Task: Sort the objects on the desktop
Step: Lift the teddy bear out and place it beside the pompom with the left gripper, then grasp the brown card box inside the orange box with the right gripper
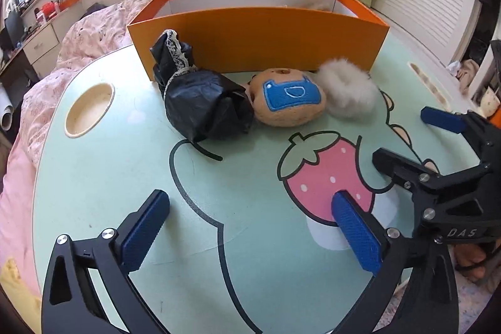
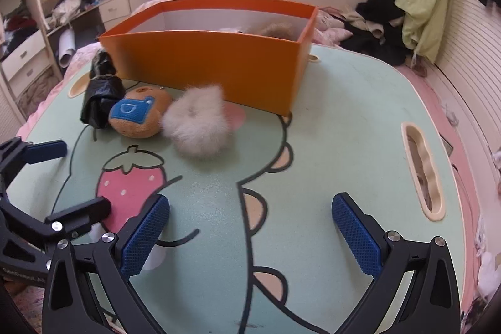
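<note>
An orange box [image 1: 256,39] is seen standing toward the far side of the mint-green counter [image 1: 103,177], which is printed with a cartoon strawberry [image 1: 325,177]. Three things are lined up along the box's near wall: a black crumpled bag [image 1: 206,105] with a strip of lace trim, a tan plush toy [image 1: 291,99] bearing a blue patch, and a white fluffy ball [image 1: 347,89]. The bag and the plush are touching; the plush and the fluffy ball lie just beside each other. Something furry is partly seen inside the box from the right wrist view, too hidden to be identified.

The left gripper [image 1: 250,227] is held above the bare counter, near the strawberry — its blue-padded fingers [image 1: 144,230] are spread wide and nothing is between them. The right gripper [image 2: 250,233] is likewise held with its fingers [image 2: 357,233] wide apart and empty, over the cartoon print on the counter. Each gripper is visible at the edge of the other's view, the two standing close side by side. All three loose things lie well ahead of both grippers, untouched.
</note>
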Available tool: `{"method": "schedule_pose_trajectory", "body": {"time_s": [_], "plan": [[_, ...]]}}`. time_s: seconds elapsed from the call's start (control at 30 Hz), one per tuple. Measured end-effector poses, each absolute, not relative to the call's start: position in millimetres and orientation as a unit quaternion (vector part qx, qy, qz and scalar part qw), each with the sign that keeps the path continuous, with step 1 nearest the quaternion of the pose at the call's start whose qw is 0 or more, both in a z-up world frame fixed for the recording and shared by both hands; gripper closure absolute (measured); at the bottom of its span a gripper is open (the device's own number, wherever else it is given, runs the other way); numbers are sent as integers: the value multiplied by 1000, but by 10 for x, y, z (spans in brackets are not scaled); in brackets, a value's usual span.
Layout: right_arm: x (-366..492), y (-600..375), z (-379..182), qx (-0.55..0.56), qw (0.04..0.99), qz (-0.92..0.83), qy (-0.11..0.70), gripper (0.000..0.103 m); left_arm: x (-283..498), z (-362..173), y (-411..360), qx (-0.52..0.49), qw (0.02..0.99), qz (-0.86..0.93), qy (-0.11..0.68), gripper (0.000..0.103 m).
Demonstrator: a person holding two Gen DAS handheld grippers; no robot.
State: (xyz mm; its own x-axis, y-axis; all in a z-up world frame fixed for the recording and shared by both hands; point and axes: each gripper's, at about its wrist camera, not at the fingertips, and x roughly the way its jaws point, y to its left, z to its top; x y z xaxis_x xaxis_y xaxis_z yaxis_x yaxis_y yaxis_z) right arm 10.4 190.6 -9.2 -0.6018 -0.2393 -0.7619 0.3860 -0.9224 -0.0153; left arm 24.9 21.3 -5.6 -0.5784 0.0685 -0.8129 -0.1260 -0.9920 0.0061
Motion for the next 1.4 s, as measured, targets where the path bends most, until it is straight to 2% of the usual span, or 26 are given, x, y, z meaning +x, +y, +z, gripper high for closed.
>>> {"method": "schedule_pose_trajectory", "body": {"time_s": [0.53,0.67,0.9,0.93,1.03,1.07,1.13,1.23,1.3,1.4], "plan": [[115,1912,-83,410,172,-891,89,0,306,-68,198,-450,56,891,30,0],[92,2030,-35,412,166,-894,62,0,307,-70,200,-450,56,891,30,0],[83,2136,499,373,192,-908,3,3,305,-55,203,-450,56,891,30,0],[34,2081,636,368,206,-907,-2,4,307,-56,199,-450,56,891,30,0],[-248,1843,959,372,252,-893,-13,18,312,-51,188,-449,57,891,30,0],[-385,1719,1025,385,273,-881,-18,24,307,-44,180,-449,57,891,30,0],[-688,1435,1077,421,314,-851,-24,30,306,-36,177,-449,58,891,30,0],[-1089,955,960,477,335,-812,-22,33,318,-30,174,-448,58,892,30,0],[-1325,643,788,518,335,-787,-24,42,320,-27,170,-447,59,892,29,0],[-1513,285,525,556,324,-765,0,48,328,-23,174,-445,61,893,29,0]]}}
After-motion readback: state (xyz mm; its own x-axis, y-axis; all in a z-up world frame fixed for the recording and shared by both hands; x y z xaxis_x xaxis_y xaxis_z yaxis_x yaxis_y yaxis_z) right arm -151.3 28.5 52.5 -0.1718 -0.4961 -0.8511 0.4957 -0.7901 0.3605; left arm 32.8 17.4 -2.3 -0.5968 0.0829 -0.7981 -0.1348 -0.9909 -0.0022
